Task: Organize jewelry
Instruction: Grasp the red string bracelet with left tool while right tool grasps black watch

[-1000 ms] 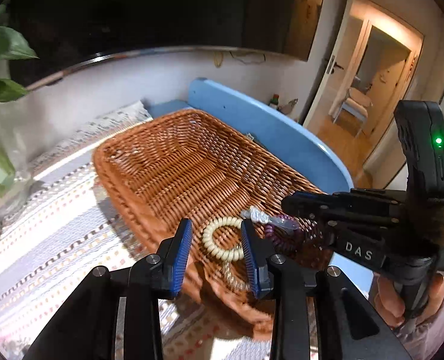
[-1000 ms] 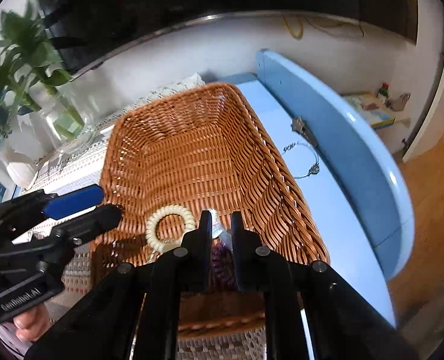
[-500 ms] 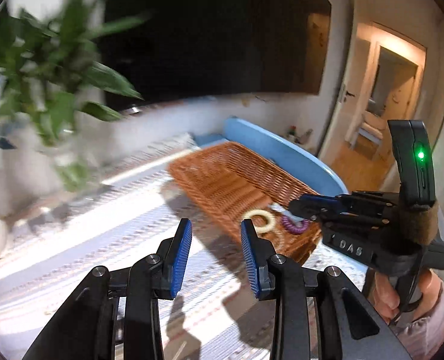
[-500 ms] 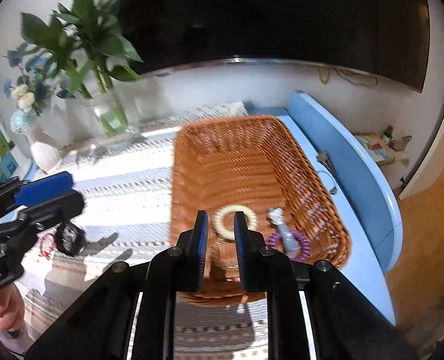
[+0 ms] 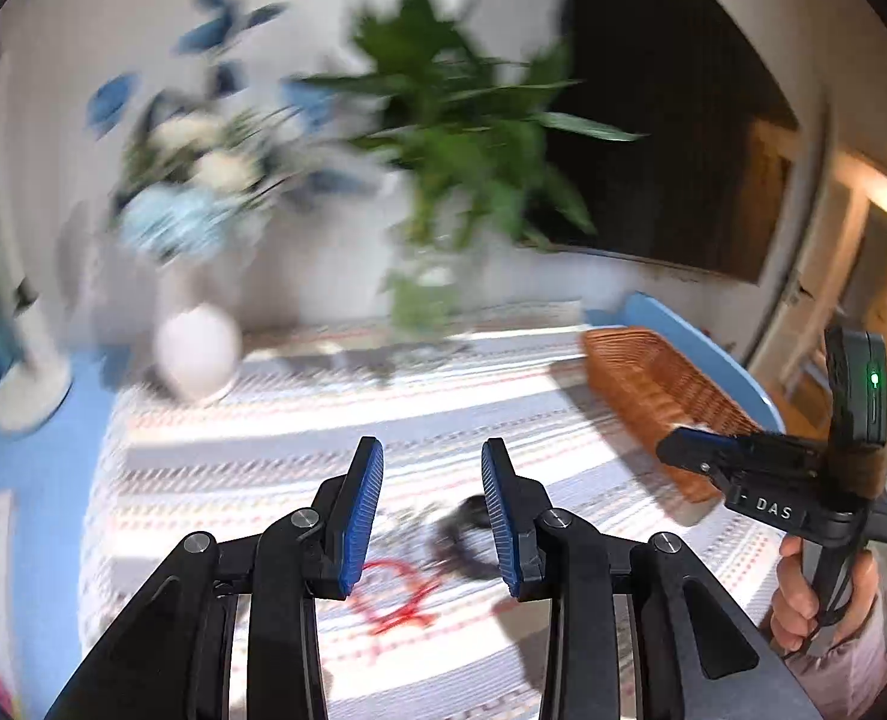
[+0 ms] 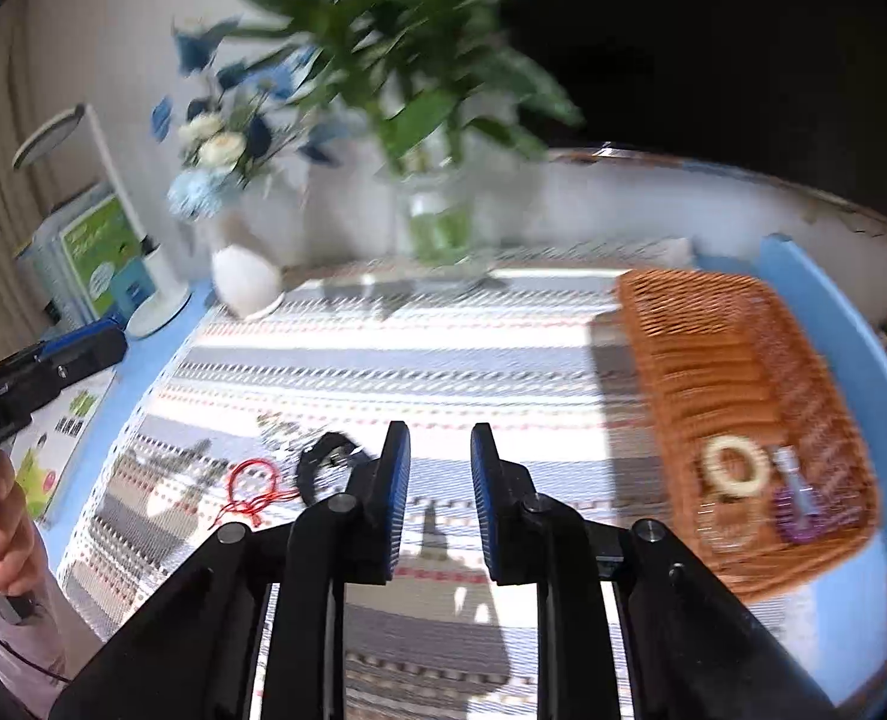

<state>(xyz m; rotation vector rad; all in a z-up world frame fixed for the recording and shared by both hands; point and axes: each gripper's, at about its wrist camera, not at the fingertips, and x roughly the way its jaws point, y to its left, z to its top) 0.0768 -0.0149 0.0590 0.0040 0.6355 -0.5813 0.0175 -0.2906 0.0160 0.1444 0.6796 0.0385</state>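
Note:
A wicker basket (image 6: 743, 360) stands at the table's right, also in the left wrist view (image 5: 653, 384). It holds a cream bead bracelet (image 6: 734, 468), a purple bracelet (image 6: 794, 516) and a clear bead piece (image 6: 725, 525). On the striped cloth lie a red string bracelet (image 6: 251, 486) (image 5: 392, 594), a black bracelet (image 6: 323, 462) (image 5: 464, 534) and a silvery chain (image 6: 278, 429). My left gripper (image 5: 431, 510) is open and empty above them. My right gripper (image 6: 440, 492) is open and empty over the cloth, right of the black bracelet.
A white vase of blue and white flowers (image 6: 245, 276) and a glass vase of green leaves (image 6: 437, 222) stand at the back. A white lamp base (image 6: 158, 300) and booklets (image 6: 59, 438) are at the left. The striped cloth (image 6: 443, 360) covers the blue table (image 6: 827, 300).
Both grippers have pulled back from the basket and swung left over the cloth. The right gripper's jaws have opened wider. The loose jewelry on the cloth has come into view.

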